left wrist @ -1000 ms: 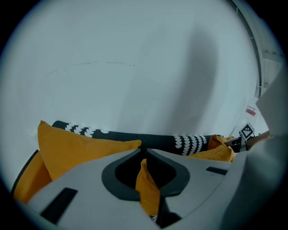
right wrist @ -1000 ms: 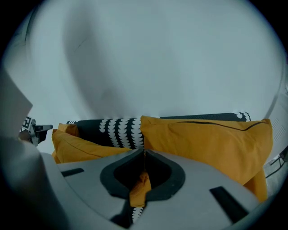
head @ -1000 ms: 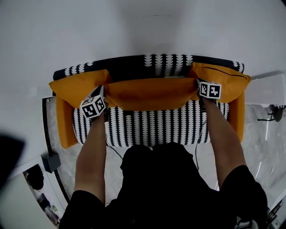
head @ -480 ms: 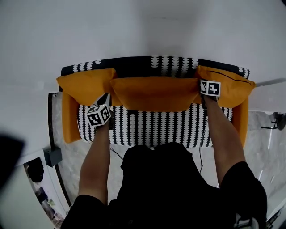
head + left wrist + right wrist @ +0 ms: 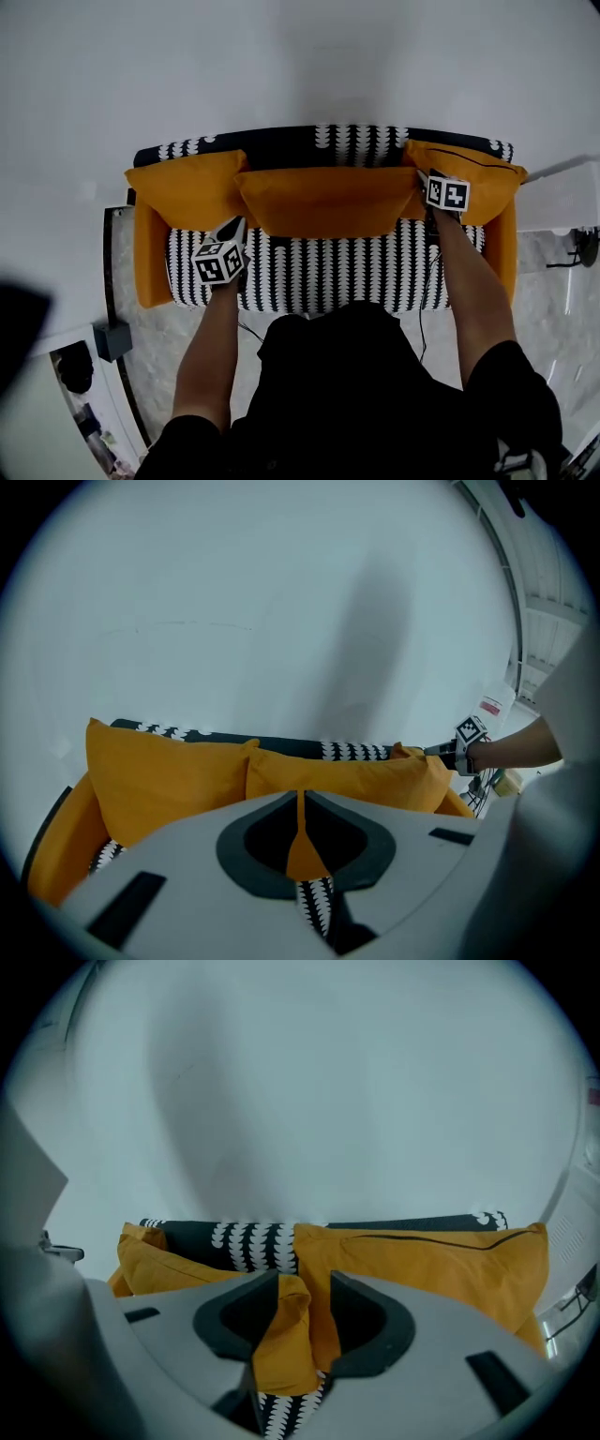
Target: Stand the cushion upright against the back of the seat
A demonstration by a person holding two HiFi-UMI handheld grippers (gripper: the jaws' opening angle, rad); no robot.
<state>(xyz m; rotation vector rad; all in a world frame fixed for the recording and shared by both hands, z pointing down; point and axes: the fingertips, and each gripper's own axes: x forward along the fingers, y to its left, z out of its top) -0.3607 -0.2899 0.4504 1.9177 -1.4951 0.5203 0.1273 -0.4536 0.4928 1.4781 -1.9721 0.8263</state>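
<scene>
The long orange fabric cushion (image 5: pixel 323 200) stands on its edge against the black-and-white patterned sofa back (image 5: pixel 281 145), at 12 o'clock of the patterned seat (image 5: pixel 328 272). It is flanked by a left orange pillow (image 5: pixel 183 187) at its 9 o'clock and a right orange pillow (image 5: pixel 473 173) at its 3 o'clock.

The right claw (image 5: pixel 305 1288) sits at the long cushion's 3 o'clock end. Its jaws have just been opening and stand apart, with the cushion's corner loose between them.

The left claw (image 5: pixel 234 228) hovers over the seat at the cushion's 7 o'clock, clear of it, jaws together with nothing held.
</scene>
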